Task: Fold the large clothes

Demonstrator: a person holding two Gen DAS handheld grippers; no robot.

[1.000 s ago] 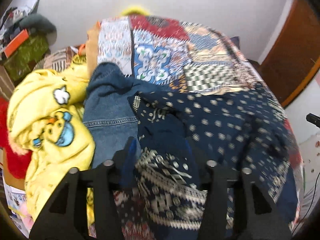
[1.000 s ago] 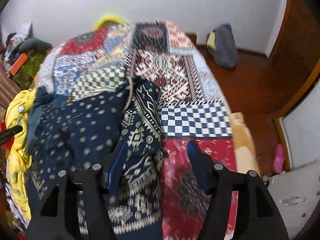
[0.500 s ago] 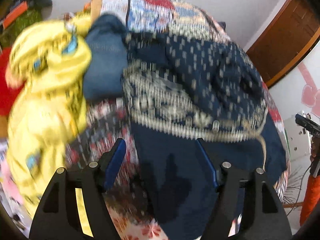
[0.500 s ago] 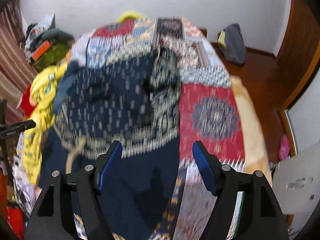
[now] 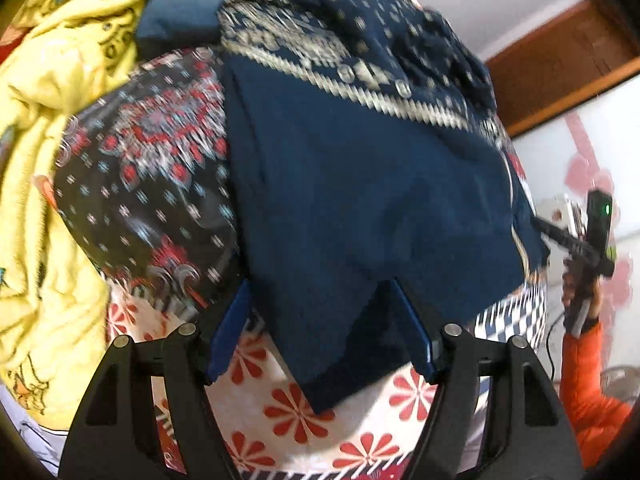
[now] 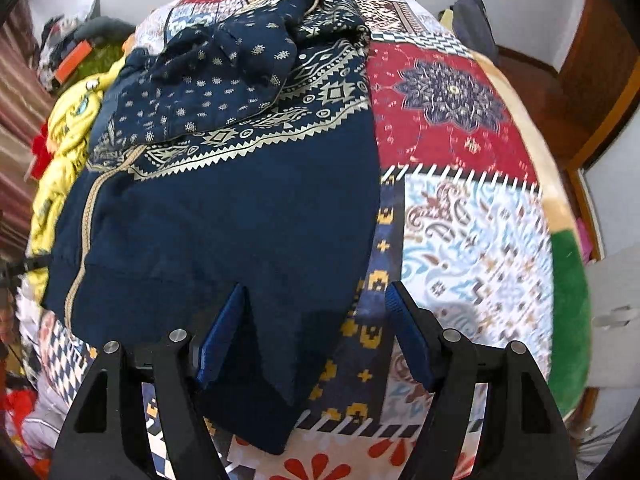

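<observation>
My left hand-held gripper (image 5: 320, 332) has its blue pads spread apart; the jaws have just been opening, and a near corner of the navy garment (image 5: 360, 184) lies between them with neither pad pressing on it. My right hand-held gripper (image 6: 316, 336) is likewise spread, its jaws also having just widened; the garment's other near corner (image 6: 256, 380) sits beside the left pad, gripped by neither. The navy garment (image 6: 224, 216) lies on the bed, over the patchwork bedspread (image 6: 472, 216). Its long axis runs from the near bed edge away toward the far wall. The plain navy part lies flat and nearest me; the cream-patterned band (image 6: 256, 132) crosses it farther off, and beyond that the dotted part is bunched in a heap (image 6: 224, 68). To the left of it lie a dark red-printed cloth (image 5: 148, 176), a yellow printed garment (image 5: 44, 160) and a blue denim piece (image 5: 180, 12), all on the bed. No containers are discernible. At the right edge of the left view, a hand in an orange sleeve (image 5: 588, 364) holds the other gripper.
</observation>
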